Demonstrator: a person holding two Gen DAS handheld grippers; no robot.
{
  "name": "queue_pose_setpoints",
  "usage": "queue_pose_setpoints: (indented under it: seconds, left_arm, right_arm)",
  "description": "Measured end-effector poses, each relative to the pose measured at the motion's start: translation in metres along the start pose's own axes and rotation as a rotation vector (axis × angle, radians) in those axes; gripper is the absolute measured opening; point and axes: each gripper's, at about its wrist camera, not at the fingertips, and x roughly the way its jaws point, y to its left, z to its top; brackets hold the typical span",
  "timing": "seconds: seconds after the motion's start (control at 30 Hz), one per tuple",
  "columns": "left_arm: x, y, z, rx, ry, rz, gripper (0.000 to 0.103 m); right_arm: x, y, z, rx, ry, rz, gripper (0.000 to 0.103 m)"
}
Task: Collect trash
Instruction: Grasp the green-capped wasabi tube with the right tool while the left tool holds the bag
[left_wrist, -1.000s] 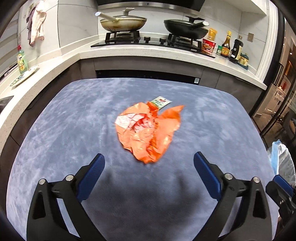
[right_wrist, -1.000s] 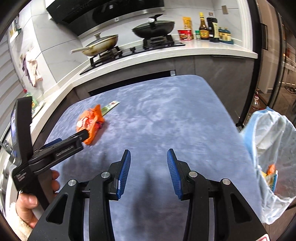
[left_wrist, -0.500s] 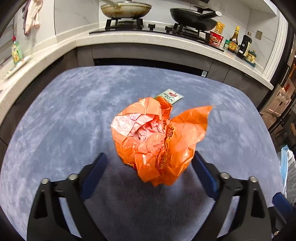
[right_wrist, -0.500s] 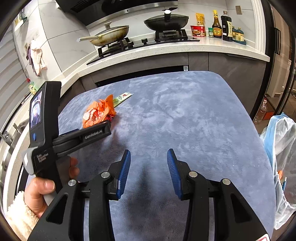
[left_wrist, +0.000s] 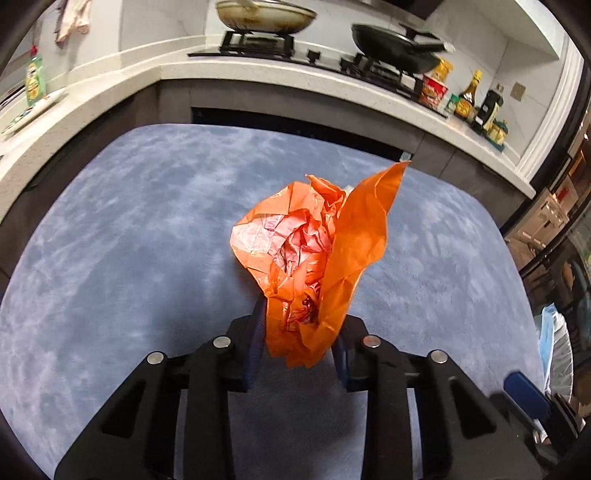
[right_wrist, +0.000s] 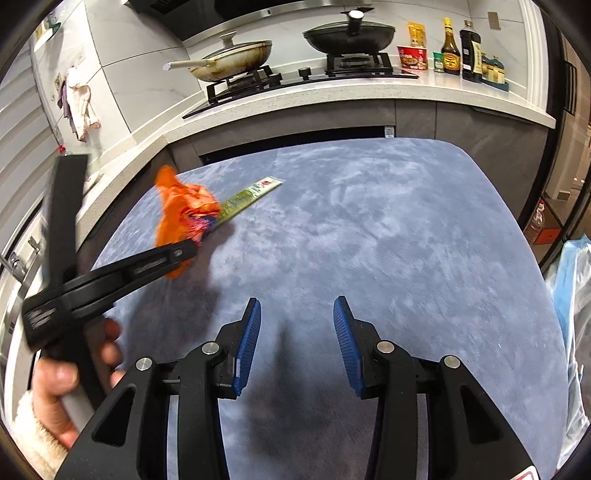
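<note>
Orange crumpled plastic wrapper (left_wrist: 314, 258) sits near the worktop (left_wrist: 110, 240) middle, just beside a green sachet (right_wrist: 247, 195). Left claw (left_wrist: 299, 343) is closing on its lower bunch. Looks featherlight, crinkly and slippery, so pinch the thick wad. Right claw (right_wrist: 297, 343) is released, holding nothing.

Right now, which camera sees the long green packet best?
The right wrist view: the green packet lies in full on the blue table, its near end behind the orange bag. In the left wrist view the orange bag hides it almost completely.
</note>
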Motion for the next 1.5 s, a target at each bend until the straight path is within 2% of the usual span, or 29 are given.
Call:
queue_pose_setpoints:
  seconds: [0.27,0.47,0.73,0.9,0.97,1.0,1.1,1.17,1.2,1.5]
  left_arm:
    - [-0.035,0.049,-0.002,-0.068,-0.028,0.07,0.03]
    - [-0.051,0.079,0.001,-0.094,-0.046,0.106,0.03]
    - [-0.058,0.104,0.006,-0.105,-0.066,0.109,0.03]
    - [-0.054,0.112,0.004,-0.122,-0.051,0.101,0.03]
    - [-0.054,0.112,0.002,-0.125,-0.049,0.096,0.03]
    - [-0.054,0.112,0.001,-0.125,-0.048,0.095,0.03]
    - [-0.056,0.109,-0.002,-0.119,-0.043,0.085,0.03]
    - [-0.057,0.107,-0.005,-0.111,-0.041,0.084,0.03]
    - [-0.059,0.105,-0.006,-0.108,-0.039,0.08,0.03]
    - [-0.072,0.073,-0.026,-0.057,-0.018,0.038,0.03]
  right_arm:
    - [0.037,0.028,0.035,0.022,0.01,0.084,0.04]
    - [0.083,0.056,0.06,0.105,0.03,0.148,0.04]
    - [0.138,0.098,0.086,0.119,0.024,0.049,0.04]
    - [0.15,0.104,0.087,0.118,0.01,-0.062,0.05]
    - [0.155,0.102,0.085,0.127,0.027,-0.08,0.049]
    - [0.158,0.097,0.08,0.143,0.048,-0.068,0.045]
    - [0.151,0.09,0.072,0.132,0.027,-0.046,0.035]
    - [0.144,0.086,0.065,0.126,0.042,-0.006,0.025]
    - [0.142,0.084,0.063,0.122,0.049,0.002,0.023]
    - [0.074,0.05,0.009,0.083,0.07,0.053,0.023]
